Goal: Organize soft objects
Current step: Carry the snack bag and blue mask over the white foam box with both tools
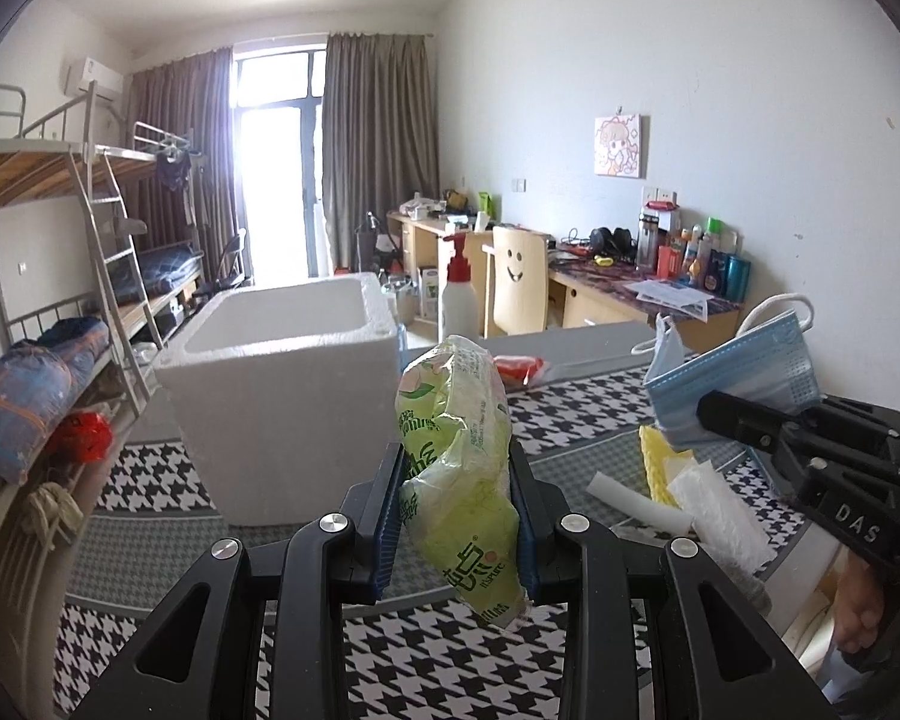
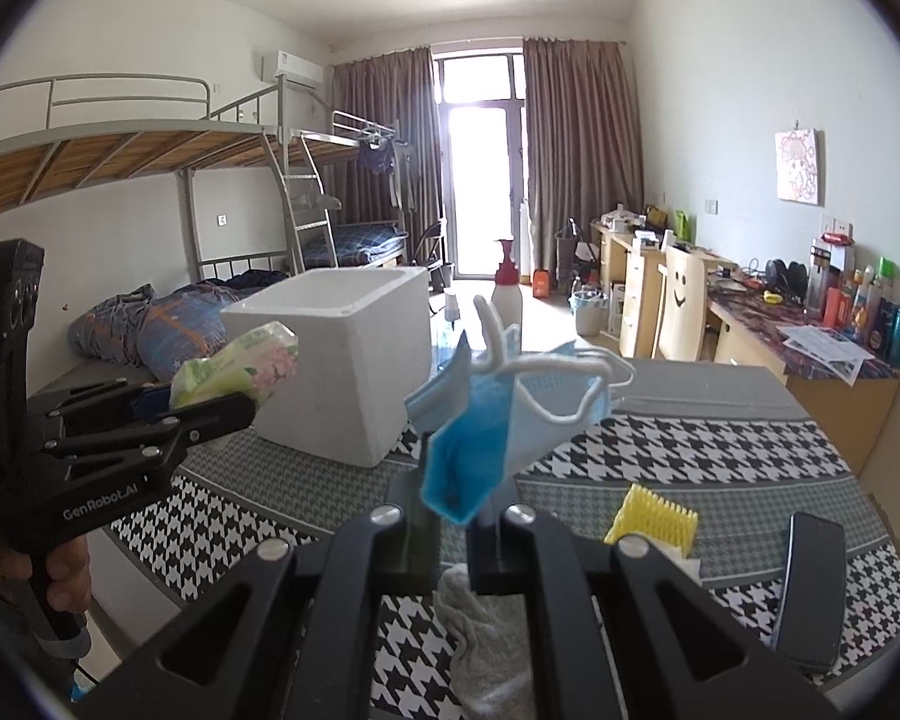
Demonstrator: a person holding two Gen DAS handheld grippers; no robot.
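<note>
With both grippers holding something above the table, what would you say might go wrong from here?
1. The right gripper pinches only a corner of the mask; its loops dangle and might snag on the foam box rim.
2. The tissue pack in the left gripper is slippery plastic, squeezed mid-body; it could slide out.
3. The grippers are close; they might collide over the box.

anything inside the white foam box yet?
The foam box shows only bare white inner walls near its rim; its floor is hidden by the front wall in both views, so contents low down cannot be ruled out.
</note>
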